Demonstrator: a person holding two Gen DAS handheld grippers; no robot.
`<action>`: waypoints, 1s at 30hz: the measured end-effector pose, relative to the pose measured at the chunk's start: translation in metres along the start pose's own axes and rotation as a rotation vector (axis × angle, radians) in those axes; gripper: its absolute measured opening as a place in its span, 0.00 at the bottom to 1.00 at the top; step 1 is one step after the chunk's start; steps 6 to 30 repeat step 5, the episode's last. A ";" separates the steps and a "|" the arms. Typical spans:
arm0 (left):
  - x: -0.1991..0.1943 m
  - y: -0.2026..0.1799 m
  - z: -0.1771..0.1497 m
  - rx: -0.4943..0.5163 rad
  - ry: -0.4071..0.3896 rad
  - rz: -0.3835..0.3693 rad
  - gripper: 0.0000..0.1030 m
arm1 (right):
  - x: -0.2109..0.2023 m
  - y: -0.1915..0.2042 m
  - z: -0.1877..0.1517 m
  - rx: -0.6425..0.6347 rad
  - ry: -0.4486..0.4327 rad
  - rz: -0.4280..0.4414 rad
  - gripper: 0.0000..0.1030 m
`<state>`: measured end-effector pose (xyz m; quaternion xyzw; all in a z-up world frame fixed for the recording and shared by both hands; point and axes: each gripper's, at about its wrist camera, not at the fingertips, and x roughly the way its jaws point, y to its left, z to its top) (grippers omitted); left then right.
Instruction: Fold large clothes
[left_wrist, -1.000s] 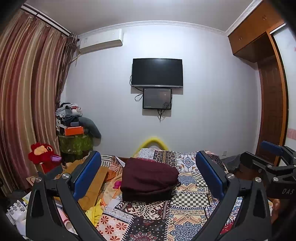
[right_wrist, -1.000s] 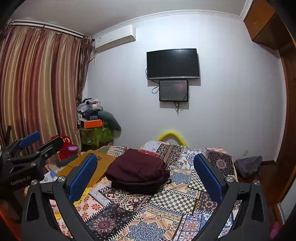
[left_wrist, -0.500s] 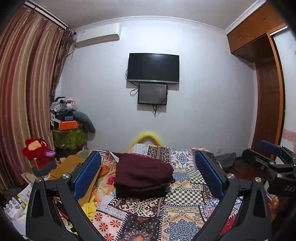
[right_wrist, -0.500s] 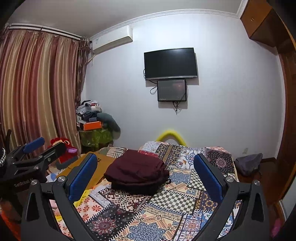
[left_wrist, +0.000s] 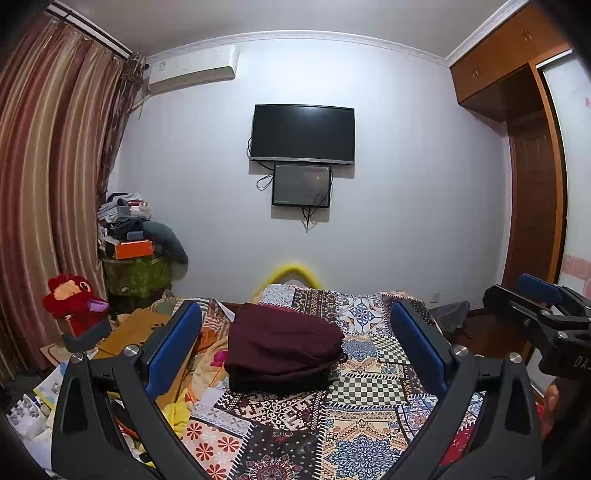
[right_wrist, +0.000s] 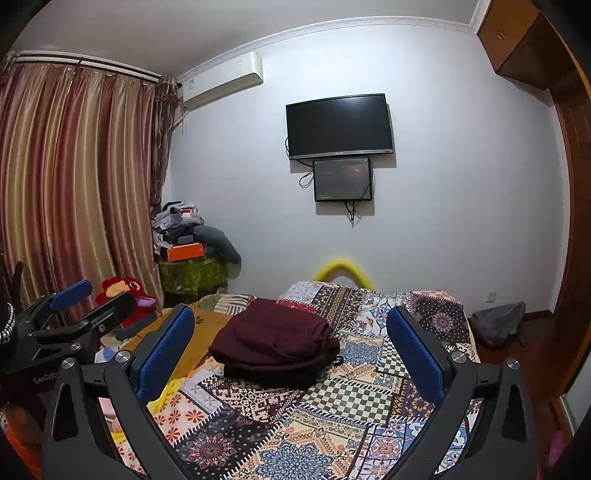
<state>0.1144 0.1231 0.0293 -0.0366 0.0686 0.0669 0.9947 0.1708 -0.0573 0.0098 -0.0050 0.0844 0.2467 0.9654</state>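
Observation:
A dark maroon garment (left_wrist: 282, 349) lies folded in a thick stack on the patchwork bedspread (left_wrist: 373, 410), toward the far half of the bed. It also shows in the right wrist view as the maroon garment (right_wrist: 275, 347). My left gripper (left_wrist: 295, 325) is open, held well above and short of the stack, with nothing between its blue pads. My right gripper (right_wrist: 290, 325) is open too, also clear of the cloth. Each gripper appears at the edge of the other's view: the right gripper (left_wrist: 535, 306) and the left gripper (right_wrist: 74, 306).
A mustard cloth (right_wrist: 207, 328) and a yellow item (left_wrist: 177, 413) lie at the bed's left side. A red plush toy (left_wrist: 74, 299), a cluttered stand (left_wrist: 136, 258), striped curtains (right_wrist: 74, 192), a wall television (left_wrist: 303, 134) and a wooden wardrobe (left_wrist: 532, 177) surround the bed. A grey bag (right_wrist: 496, 323) sits on the floor.
Both views have drifted slightly; the folded stack sits a little farther left and lower in frame. Both grippers stay open and the garment has not moved on the bed.

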 end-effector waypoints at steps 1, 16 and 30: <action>0.000 0.000 0.000 0.000 0.001 -0.001 1.00 | 0.000 0.000 0.000 0.000 0.000 0.000 1.00; 0.000 0.001 -0.001 -0.002 0.001 0.001 1.00 | -0.001 0.000 0.000 0.002 0.002 0.003 1.00; 0.000 0.001 -0.001 -0.002 0.001 0.001 1.00 | -0.001 0.000 0.000 0.002 0.002 0.003 1.00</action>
